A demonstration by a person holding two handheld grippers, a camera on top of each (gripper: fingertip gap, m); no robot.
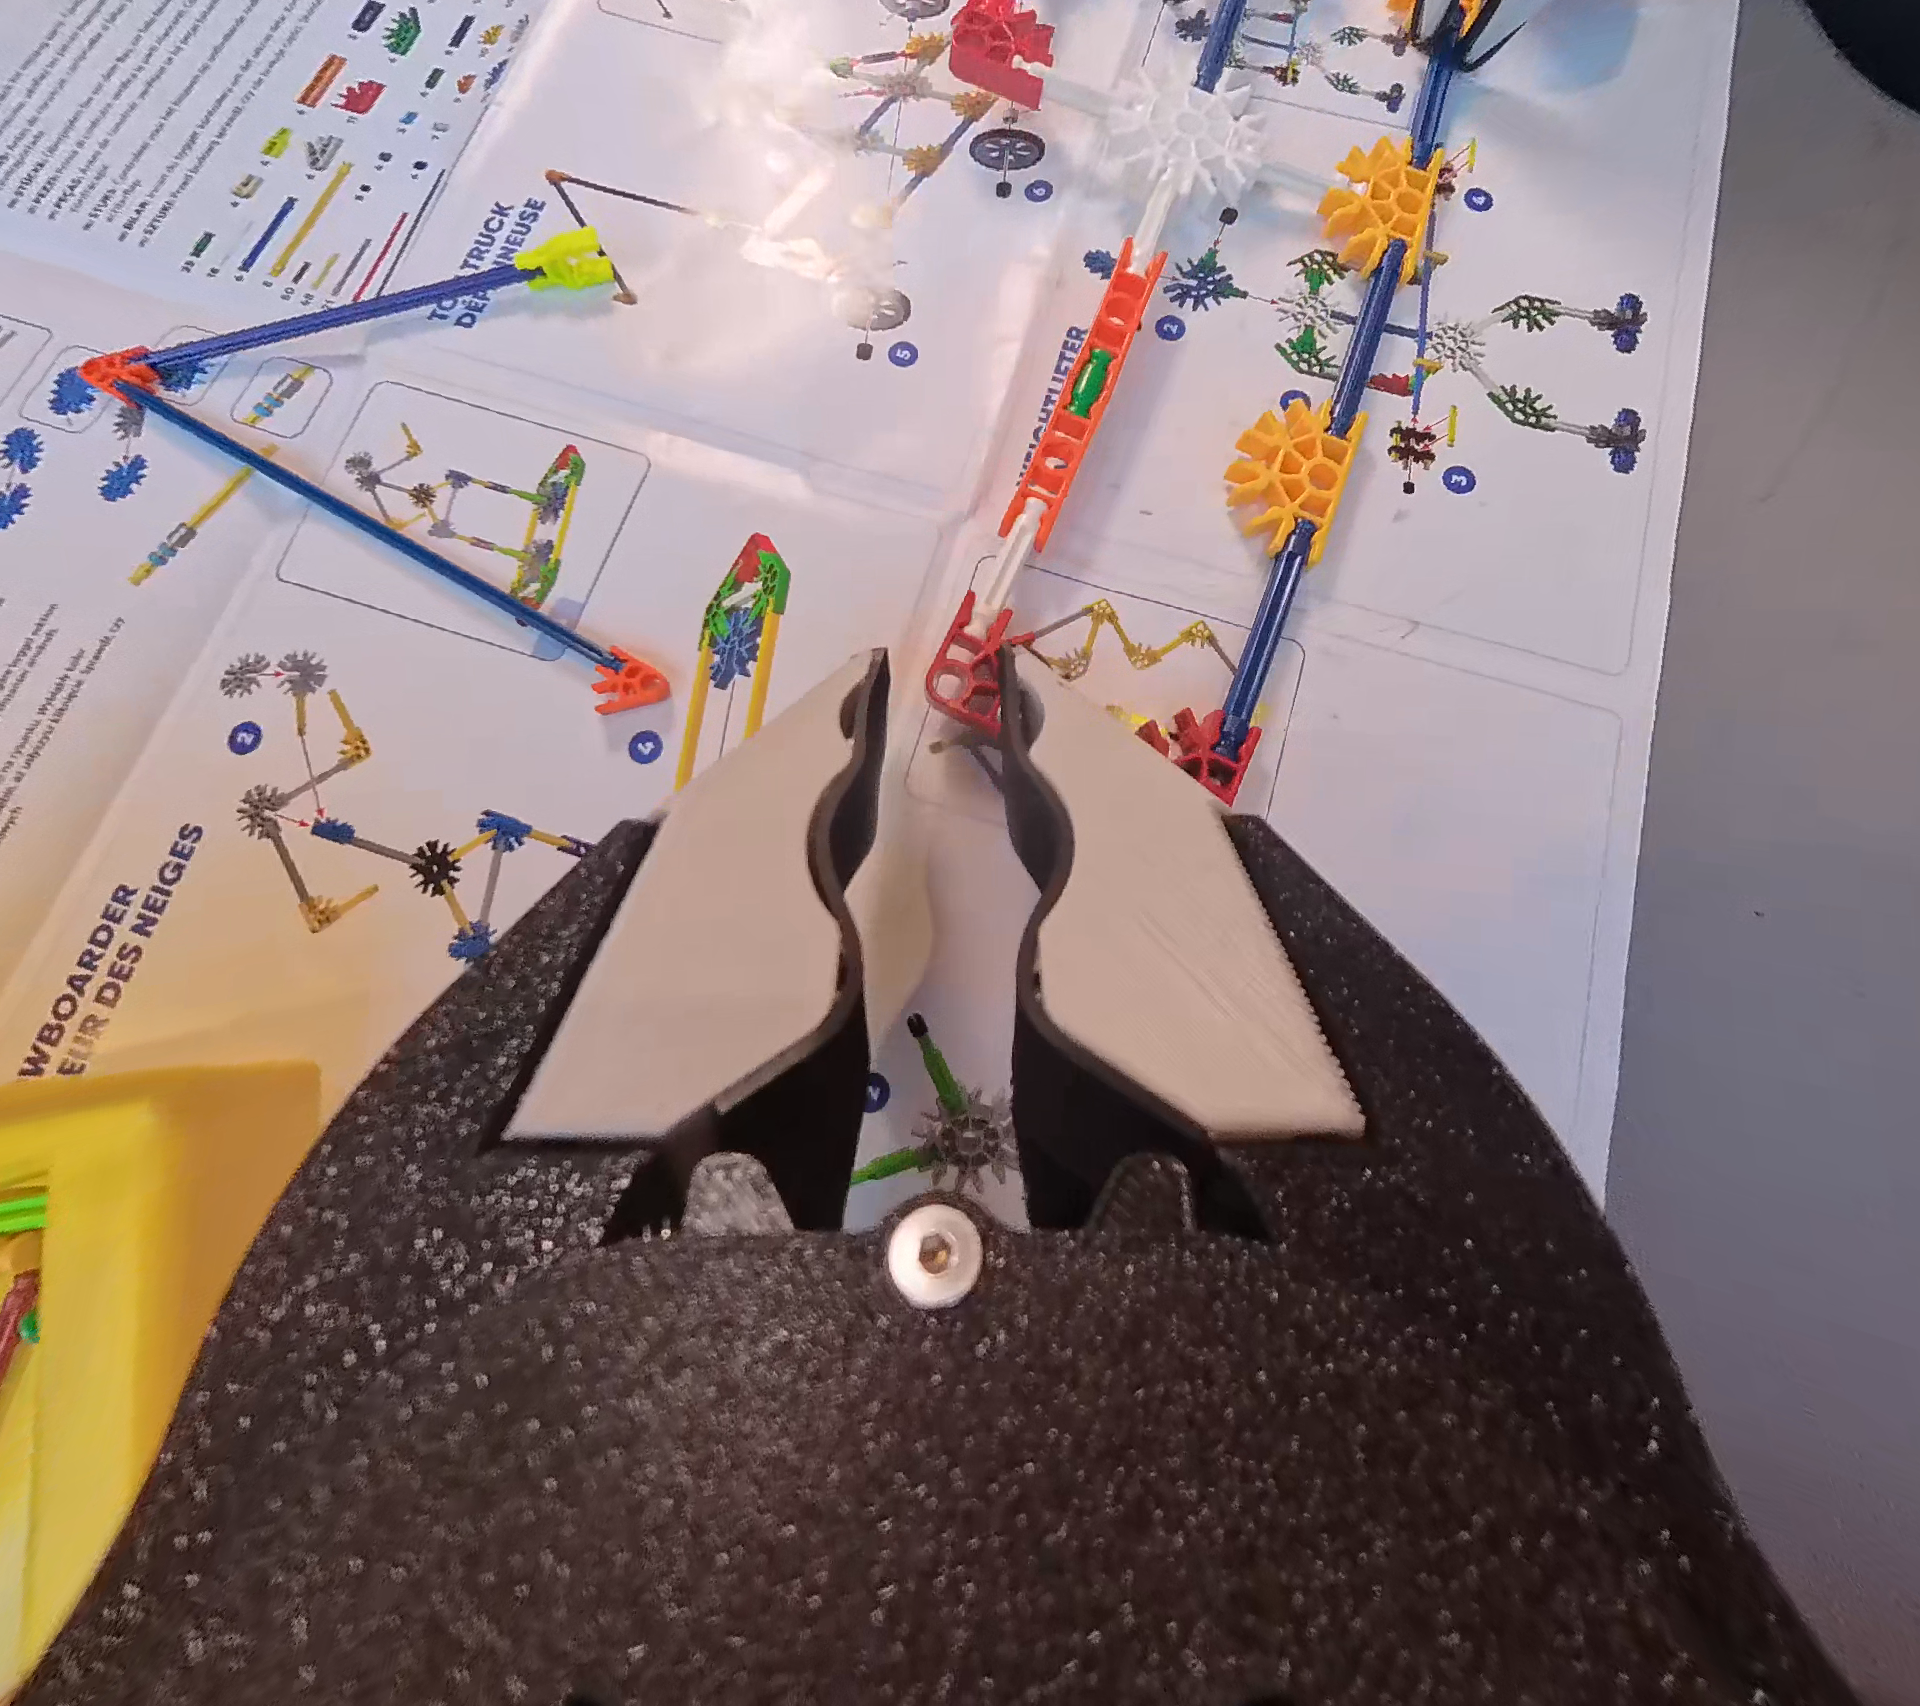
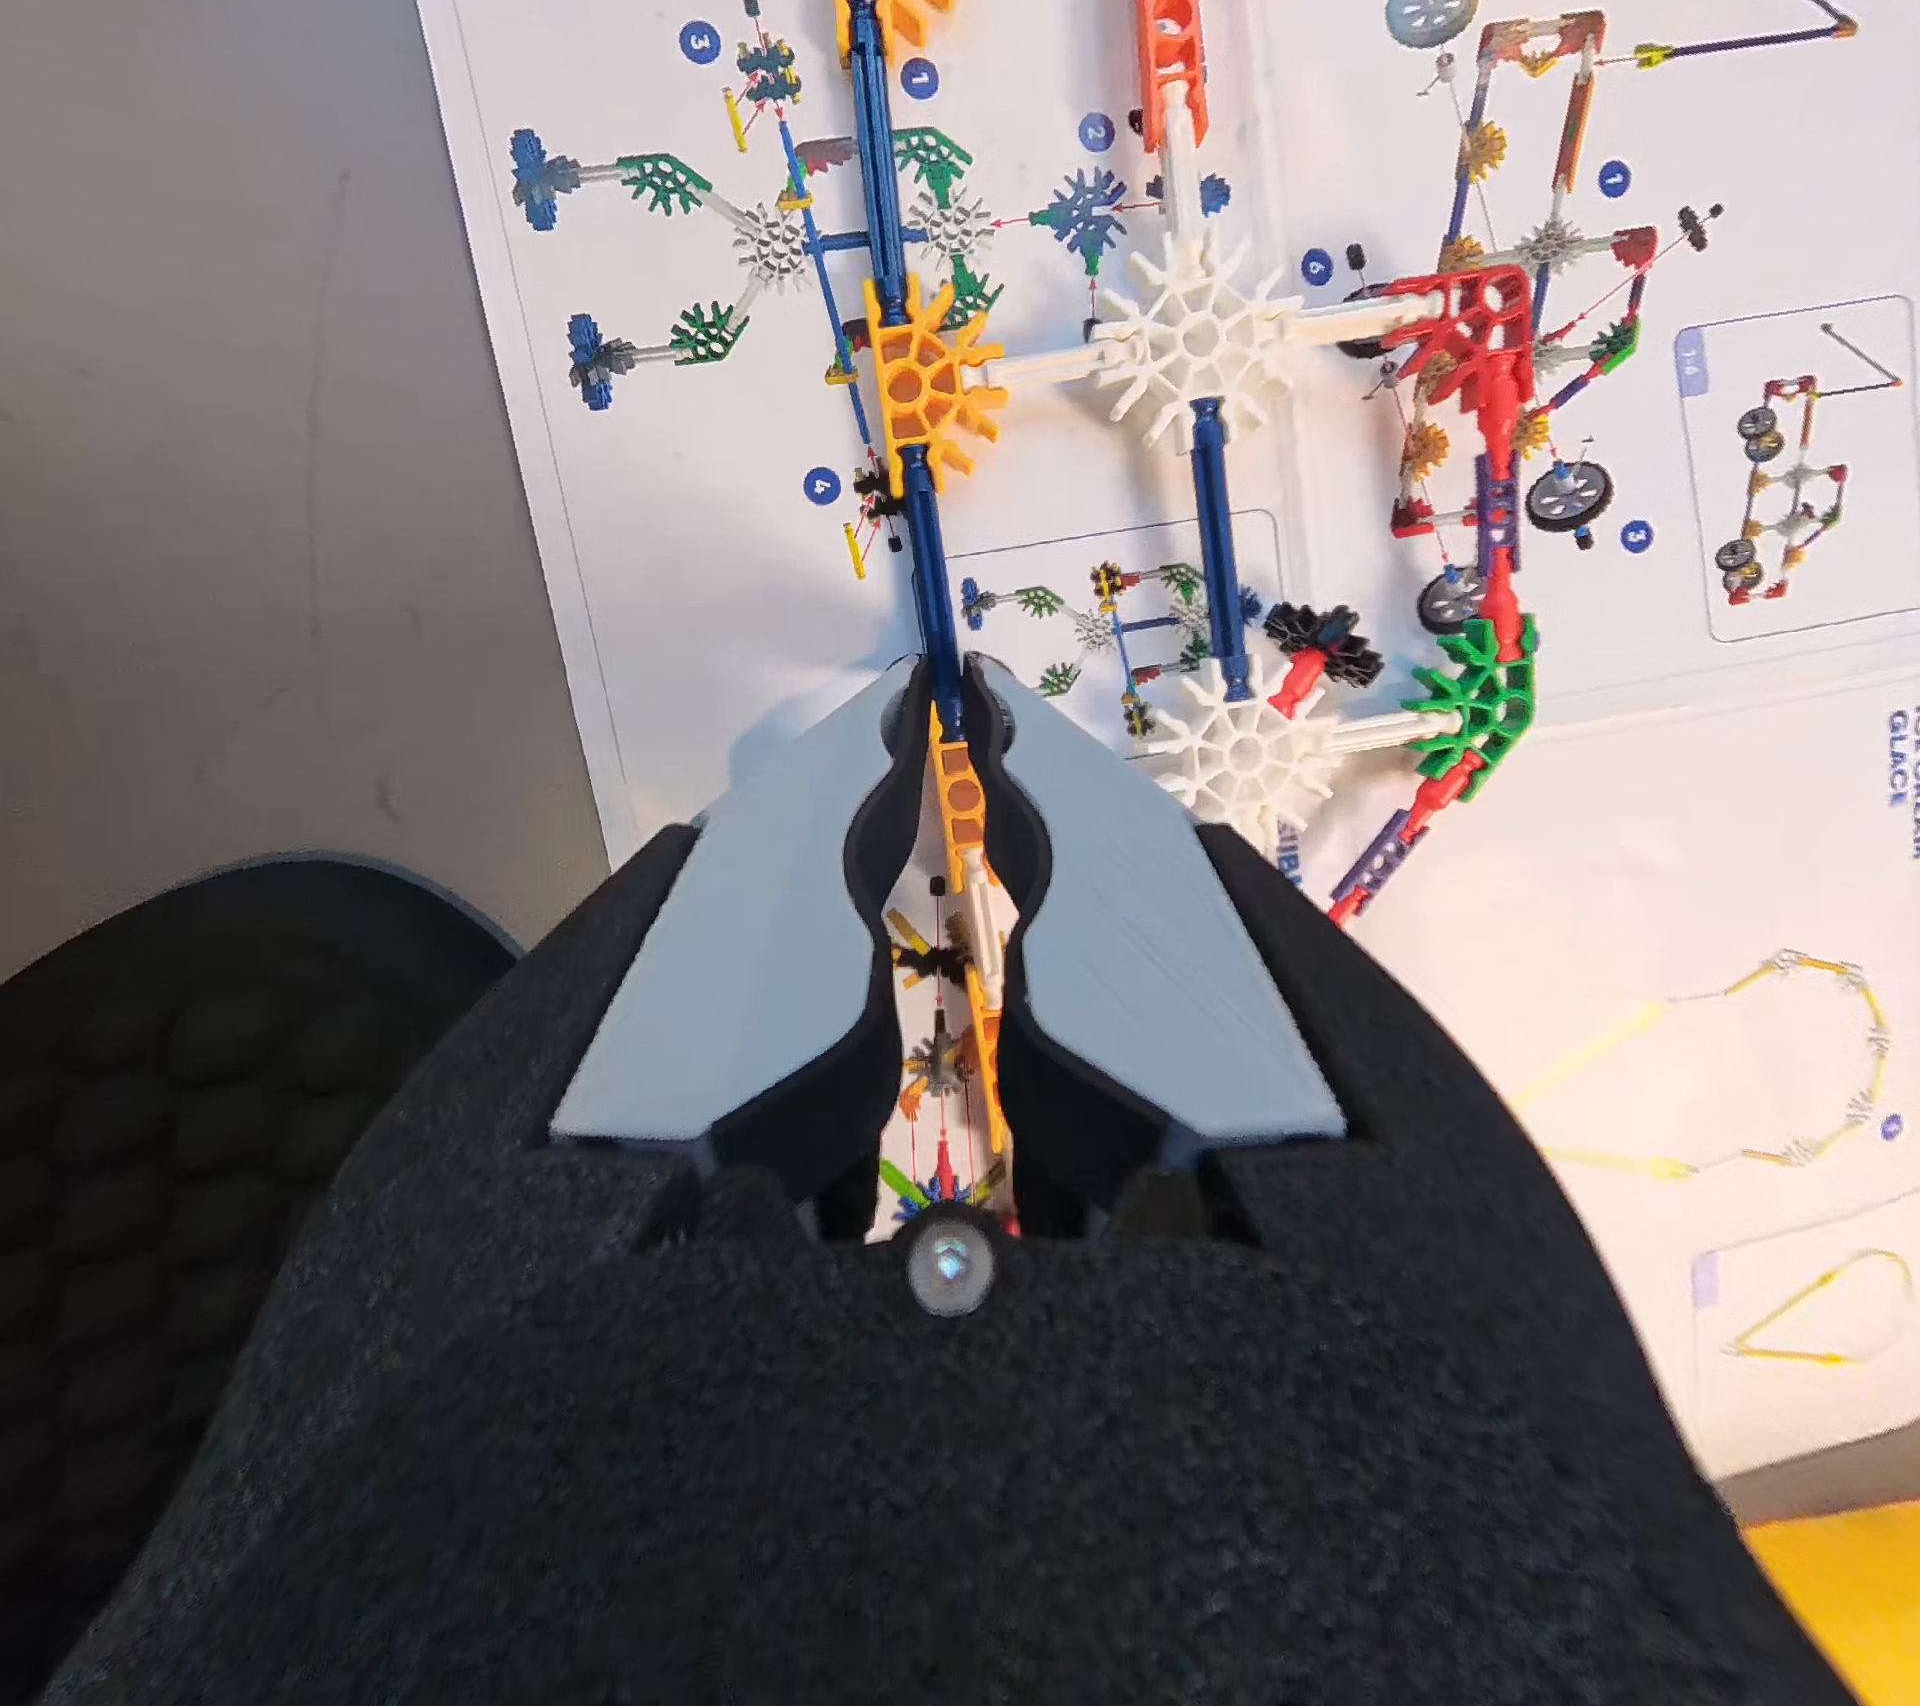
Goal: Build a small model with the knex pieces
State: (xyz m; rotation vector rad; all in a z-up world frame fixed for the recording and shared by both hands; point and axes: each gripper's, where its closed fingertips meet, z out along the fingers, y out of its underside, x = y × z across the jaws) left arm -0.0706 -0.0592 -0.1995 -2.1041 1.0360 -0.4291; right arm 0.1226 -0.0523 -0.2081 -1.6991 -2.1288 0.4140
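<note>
The flat frame of coloured plastic rods and toothed connectors is lying on a printed instruction sheet on the bench. The right hand-held gripper is pinching its blue rod, keeping one end steady, while the left hand-held gripper, slightly spread, is resting against the red corner connector.

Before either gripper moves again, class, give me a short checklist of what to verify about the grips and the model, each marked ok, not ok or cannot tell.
1. Right gripper shut on the blue rod: ok.
2. Left gripper closed on the red connector: not ok; only one finger touches it.
3. White rod seated in the red connector: ok.
4. Yellow connector joined to the white snowflake connector: ok.
5. Model flat on the instruction sheet: cannot tell.
</note>
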